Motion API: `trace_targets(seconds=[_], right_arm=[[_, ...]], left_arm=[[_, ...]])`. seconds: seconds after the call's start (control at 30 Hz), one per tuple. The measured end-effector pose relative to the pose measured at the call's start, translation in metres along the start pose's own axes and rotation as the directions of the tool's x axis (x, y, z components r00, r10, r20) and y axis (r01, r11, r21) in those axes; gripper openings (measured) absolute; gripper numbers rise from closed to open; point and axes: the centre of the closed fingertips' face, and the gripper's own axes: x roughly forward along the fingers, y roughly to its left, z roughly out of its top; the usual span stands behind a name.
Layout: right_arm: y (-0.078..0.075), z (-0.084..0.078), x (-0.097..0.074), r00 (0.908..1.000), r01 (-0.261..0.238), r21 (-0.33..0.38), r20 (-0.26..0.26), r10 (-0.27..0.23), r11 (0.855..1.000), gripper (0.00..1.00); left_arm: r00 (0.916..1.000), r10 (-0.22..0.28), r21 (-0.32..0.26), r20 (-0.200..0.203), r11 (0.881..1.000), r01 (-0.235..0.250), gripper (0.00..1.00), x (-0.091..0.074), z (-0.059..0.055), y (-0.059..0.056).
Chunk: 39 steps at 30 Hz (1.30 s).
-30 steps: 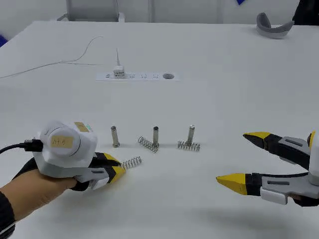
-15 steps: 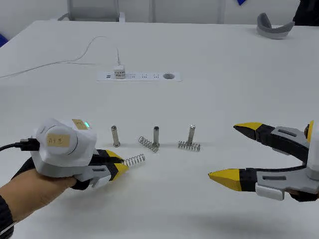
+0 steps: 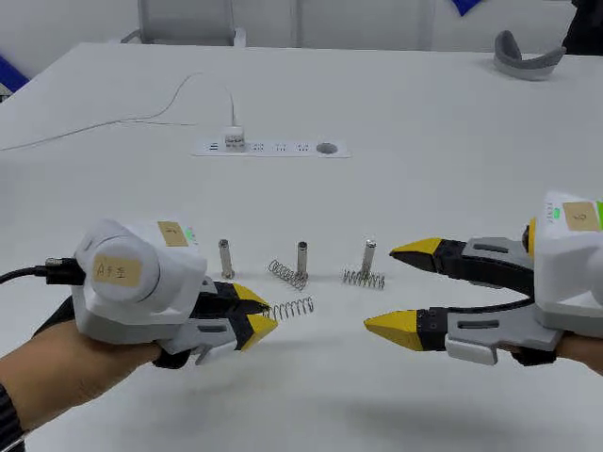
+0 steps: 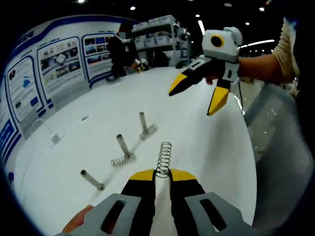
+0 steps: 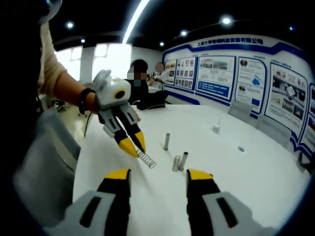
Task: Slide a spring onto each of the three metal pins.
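Now the left gripper [image 3: 268, 314] clamps one spring [image 3: 293, 307].

Left tongs [image 3: 270, 314], right tongs [image 3: 381, 287]: white-cased, black-armed, yellow-tipped.

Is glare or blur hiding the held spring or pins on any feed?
Head view: even light, soft shadows, spring in left claw sharp. Left gripper view: fisheye splays the pins. Right gripper view: ceiling strip light glares; right claw slightly soft.

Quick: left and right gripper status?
Left gripper: shut on a spring.
Right gripper: open, holding nothing.
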Motion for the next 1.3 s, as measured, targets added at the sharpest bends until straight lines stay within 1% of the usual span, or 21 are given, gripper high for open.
trace_targets(seconds=[0.03, 0.07, 0.17, 0.23, 0.43, 0.67, 0.9, 1.0, 1.17, 1.3], right_arm=[[0.001, -0.002, 0.002, 0.9999, -0.01, -0.005, -0.006, 0.01, 1.0, 0.44], [0.002, -0.002, 0.003, 0.9998, -0.019, -0.008, -0.008, 0.019, 1.0, 0.43], [0.008, -0.005, 0.008, 0.9984, -0.052, -0.015, -0.023, 0.052, 0.999, 0.37], [0.011, -0.007, 0.01, 0.9976, -0.064, -0.023, -0.03, 0.063, 0.998, 0.34], [0.019, -0.008, 0.016, 0.9935, -0.107, -0.042, -0.045, 0.105, 0.993, 0.3], [0.028, -0.008, 0.02, 0.9879, -0.149, -0.059, -0.054, 0.145, 0.987, 0.25], [0.036, -0.01, 0.019, 0.9825, -0.18, -0.065, -0.062, 0.176, 0.982, 0.17], [0.036, -0.01, 0.018, 0.9823, -0.18, -0.066, -0.064, 0.176, 0.981, 0.13], [0.04, -0.003, 0.014, 0.9809, -0.192, -0.038, -0.039, 0.191, 0.981, 0.12], [0.042, 0.003, 0.013, 0.9801, -0.198, -0.037, -0.027, 0.197, 0.98, 0.12]], left_arm=[[0.9999, -0.008, 0.004, 0.008, 1.0, 0.008, 0.09, 0.0, 0.003, -0.003], [0.9999, -0.01, 0.006, 0.013, 1.0, 0.01, 0.09, -0.001, 0.005, -0.003], [0.9993, -0.021, 0.014, 0.032, 1.0, 0.021, 0.09, -0.002, 0.012, -0.009], [0.999, -0.024, 0.017, 0.037, 1.0, 0.024, 0.09, -0.003, 0.014, -0.011], [0.9966, -0.059, 0.047, 0.058, 0.997, 0.056, 0.09, -0.007, 0.024, -0.023], [0.9942, -0.08, 0.078, 0.073, 0.994, 0.074, 0.09, -0.009, 0.03, -0.032], [0.9921, -0.092, 0.089, 0.085, 0.992, 0.084, 0.09, -0.011, 0.033, -0.038], [0.9916, -0.1, 0.093, 0.081, 0.991, 0.093, 0.09, -0.01, 0.032, -0.041], [0.992, -0.097, 0.084, 0.081, 0.992, 0.09, 0.09, -0.009, 0.029, -0.041], [0.9917, -0.096, 0.078, 0.085, 0.993, 0.089, 0.09, -0.009, 0.029, -0.042]])
